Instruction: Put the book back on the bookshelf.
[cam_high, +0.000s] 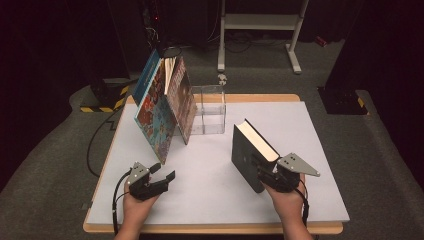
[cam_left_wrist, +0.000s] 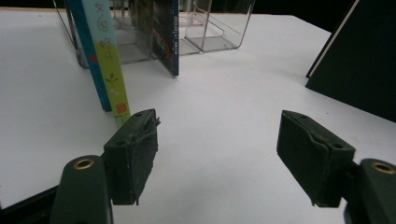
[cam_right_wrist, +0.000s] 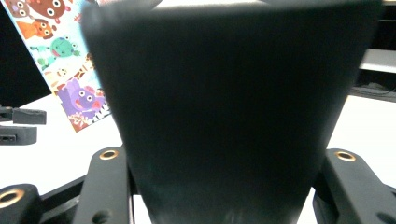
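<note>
right tongs (cam_high: 264, 172) clamp black book (cam_high: 247, 157), upright, spine toward person | left tongs (cam_high: 162, 172) spread wide, empty

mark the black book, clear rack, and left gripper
black book (cam_high: 245, 157), high view, on its dark cover.
clear rack (cam_high: 209, 111), high view, on its front wall.
left gripper (cam_high: 162, 171), high view, between its open jaws.

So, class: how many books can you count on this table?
4, perhaps more hidden. Three lean together in the clear holder: a blue-spined book, a colourful picture book and a dark-covered book. The black book stands in the right gripper.
</note>
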